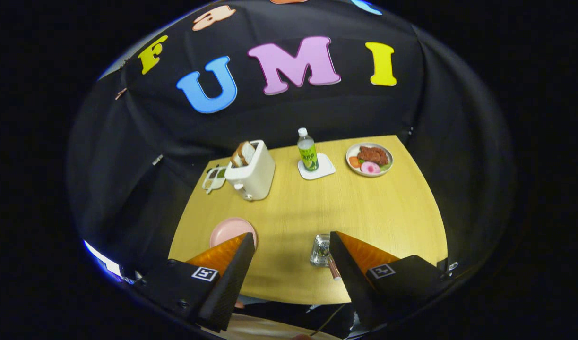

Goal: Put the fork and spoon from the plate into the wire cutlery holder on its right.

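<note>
My gripper (pixel 291 236) hangs open high above the wooden table (pixel 388 212), with nothing between its fingers. The pink plate (pixel 228 230) lies below the left fingertip, which covers its near side. The part of the plate that shows is bare. The wire cutlery holder (pixel 320 249) stands to the plate's right, just beside the right fingertip. A pinkish-metal handle (pixel 335 271) leans out of the holder toward the table's near edge; I cannot tell whether it is the fork or the spoon.
At the back left a white toaster (pixel 252 172) holds bread slices, with a small tray (pixel 214 178) beside it. A green bottle (pixel 307 151) stands on a white coaster at the back middle. A plate of food (pixel 369 159) sits back right.
</note>
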`<state>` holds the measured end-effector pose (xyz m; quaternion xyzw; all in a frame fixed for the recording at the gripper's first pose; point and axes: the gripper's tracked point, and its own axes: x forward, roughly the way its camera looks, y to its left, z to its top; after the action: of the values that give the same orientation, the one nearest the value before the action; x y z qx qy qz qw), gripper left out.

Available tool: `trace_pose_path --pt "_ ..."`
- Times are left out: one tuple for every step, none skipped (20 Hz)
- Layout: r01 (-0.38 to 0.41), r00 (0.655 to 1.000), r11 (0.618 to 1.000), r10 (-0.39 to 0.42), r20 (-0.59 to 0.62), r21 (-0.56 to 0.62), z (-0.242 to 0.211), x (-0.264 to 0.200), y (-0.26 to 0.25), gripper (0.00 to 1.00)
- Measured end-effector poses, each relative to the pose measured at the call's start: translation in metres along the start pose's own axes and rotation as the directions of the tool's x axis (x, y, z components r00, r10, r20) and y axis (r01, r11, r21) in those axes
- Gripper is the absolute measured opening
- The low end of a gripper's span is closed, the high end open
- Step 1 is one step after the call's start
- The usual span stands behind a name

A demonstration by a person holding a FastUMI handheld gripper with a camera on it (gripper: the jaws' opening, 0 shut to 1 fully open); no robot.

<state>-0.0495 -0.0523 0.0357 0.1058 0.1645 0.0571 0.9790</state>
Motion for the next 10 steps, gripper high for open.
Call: trace_pose_path --pt "0.004 0.999 1.000 -0.004 0.047 -0.005 0.009 -0.004 0.007 0.99" --pt "0.011 0.995 1.000 -0.010 0.094 -0.017 0.017 -0.007 0.013 0.99" --pt "0.022 0.989 0.999 -0.017 0.145 -0.028 0.026 -0.010 0.018 0.99" --pt "0.034 0.981 0.998 -0.025 0.194 -0.044 0.034 -0.015 0.023 0.99" --pt "0.052 0.969 0.996 -0.034 0.246 -0.066 0.044 -0.020 0.027 0.99" --pt "0.067 0.955 0.993 -0.038 0.294 -0.092 0.054 -0.024 0.032 0.99" --pt "0.081 0.939 0.990 -0.038 0.341 -0.114 0.064 -0.029 0.037 0.99" --pt "0.092 0.922 0.987 -0.034 0.386 -0.133 0.073 -0.036 0.043 0.99" --pt "0.099 0.901 0.984 -0.025 0.433 -0.151 0.084 -0.043 0.050 0.99" --pt "0.107 0.877 0.980 -0.013 0.481 -0.169 0.094 -0.050 0.056 0.99"
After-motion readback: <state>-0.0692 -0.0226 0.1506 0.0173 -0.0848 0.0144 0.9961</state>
